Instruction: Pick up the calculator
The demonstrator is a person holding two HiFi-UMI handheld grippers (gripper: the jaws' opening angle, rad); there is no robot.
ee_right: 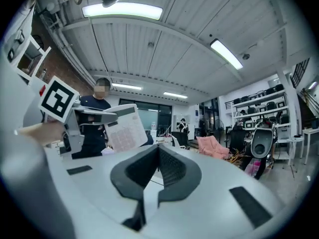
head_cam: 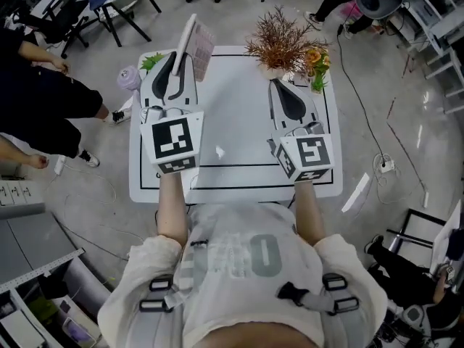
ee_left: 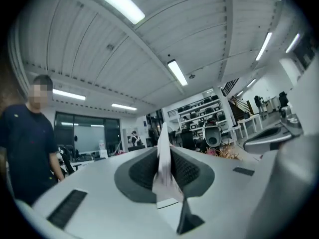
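Left gripper (head_cam: 177,60) tight on calculator's (head_cam: 201,49) edge, well above white table (head_cam: 239,114)

The flat, thin white plastic calculator (head_cam: 199,49), with a grid of pale pinkish keys, is clamped at one end between the jaws of the left hand-held gripper (head_cam: 178,60). It is held clear of the white desk (head_cam: 239,122). In the head view it sticks out from the jaws toward 12 o'clock, over the desk's 11 o'clock corner. It stands on edge, its keyed face turned toward 3 o'clock. The left gripper view shows the calculator (ee_left: 163,158) edge-on, a thin white strip upright between the pads. In the right gripper view the calculator (ee_right: 125,128) shows its keyed face at 10 o'clock, tilted. A darker band near its top is perhaps the display, though it is too blurred to be sure.
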